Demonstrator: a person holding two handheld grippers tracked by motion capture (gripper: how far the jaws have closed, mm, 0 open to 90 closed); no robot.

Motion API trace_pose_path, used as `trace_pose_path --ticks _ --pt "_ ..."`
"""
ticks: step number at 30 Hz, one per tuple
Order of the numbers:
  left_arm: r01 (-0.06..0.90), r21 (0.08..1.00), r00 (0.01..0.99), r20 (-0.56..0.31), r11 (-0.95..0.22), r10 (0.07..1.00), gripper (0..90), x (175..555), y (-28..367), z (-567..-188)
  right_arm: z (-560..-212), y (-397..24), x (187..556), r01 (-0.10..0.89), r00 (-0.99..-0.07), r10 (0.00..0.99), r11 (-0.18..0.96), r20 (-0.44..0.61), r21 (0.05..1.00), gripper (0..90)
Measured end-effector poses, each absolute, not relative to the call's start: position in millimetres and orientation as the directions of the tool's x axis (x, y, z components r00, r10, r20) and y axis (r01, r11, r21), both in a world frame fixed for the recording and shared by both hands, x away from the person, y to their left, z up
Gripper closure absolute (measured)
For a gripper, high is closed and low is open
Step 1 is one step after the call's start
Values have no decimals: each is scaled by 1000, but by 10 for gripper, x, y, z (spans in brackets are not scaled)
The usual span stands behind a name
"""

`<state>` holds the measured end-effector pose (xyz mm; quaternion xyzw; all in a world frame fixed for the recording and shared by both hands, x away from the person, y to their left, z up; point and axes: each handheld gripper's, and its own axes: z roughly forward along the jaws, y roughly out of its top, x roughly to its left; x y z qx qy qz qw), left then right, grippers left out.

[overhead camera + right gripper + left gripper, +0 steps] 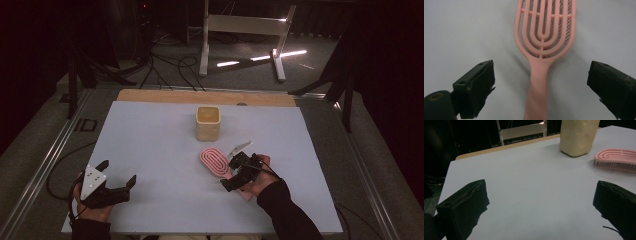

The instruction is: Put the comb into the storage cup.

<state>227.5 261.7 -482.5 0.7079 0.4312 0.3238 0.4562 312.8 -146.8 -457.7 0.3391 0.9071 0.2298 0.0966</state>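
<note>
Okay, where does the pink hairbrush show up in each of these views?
High view: pink hairbrush right of centre, by the right gripper.
Left gripper view: upper right edge.
Right gripper view: centre, handle between the open jaws.
Shared landmark: the pale blue tabletop.

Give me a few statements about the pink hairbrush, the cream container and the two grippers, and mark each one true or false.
1. The right gripper is open with the pink hairbrush handle between its jaws. True.
2. The hairbrush stands upright inside the cream container. False: it lies flat on the table, apart from the container.
3. The left gripper is shut on the container. False: it is open and holds nothing, near the table's front left corner.
4. The hairbrush lies bristles down. True.
5. The container sits farther from the person than the hairbrush. True.
</note>
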Motion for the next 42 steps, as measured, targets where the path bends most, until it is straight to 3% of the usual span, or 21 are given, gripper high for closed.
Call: trace_pose_path --ticks 19,35,42 --pt "317 924 418 65 -212 906 0 2278 2619 -4830 -4732 -1389 3244 618 -747 664 677 30 399 86" --pt "318 924 417 63 -211 907 0 2278 2628 -4832 -4852 -1336 3335 650 -735 676 683 49 335 164" --pt "318 924 416 64 -211 907 0 2278 2628 -4833 -4886 -1303 3341 653 -735 676 689 45 314 264"
